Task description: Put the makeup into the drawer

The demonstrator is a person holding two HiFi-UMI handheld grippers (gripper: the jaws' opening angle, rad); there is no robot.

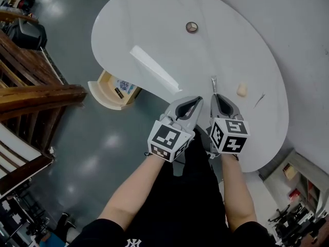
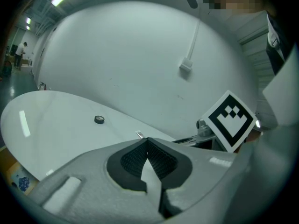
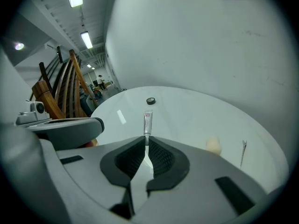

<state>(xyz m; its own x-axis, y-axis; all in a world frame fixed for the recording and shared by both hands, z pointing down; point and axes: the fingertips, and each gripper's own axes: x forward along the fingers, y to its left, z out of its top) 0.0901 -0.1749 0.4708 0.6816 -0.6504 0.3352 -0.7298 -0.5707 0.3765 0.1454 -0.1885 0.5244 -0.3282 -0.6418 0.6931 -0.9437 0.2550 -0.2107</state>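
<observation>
Both forearms reach forward from the bottom of the head view, bare, side by side. The grippers are close together over the near edge of the white counter [image 1: 154, 30], both tipped downward.

Left gripper [image 1: 197, 100]: jaws together, nothing between the pads [image 2: 147, 140].

Right gripper [image 1: 214, 95]: jaws nearly together, pinching the lower end of a slim silver makeup tube [image 3: 147, 122]. The tube sticks out past the tips [image 1: 214, 83], clear of the counter. Its print is too small to read.

The drawer [image 1: 105, 101] stands open beyond the counter's left edge, partly tucked under it.

On the counter, well apart:
- small round case [image 1: 192, 27]
- beige puff [image 1: 241, 89]
- thin stick [image 1: 259, 101], too small to identify
</observation>
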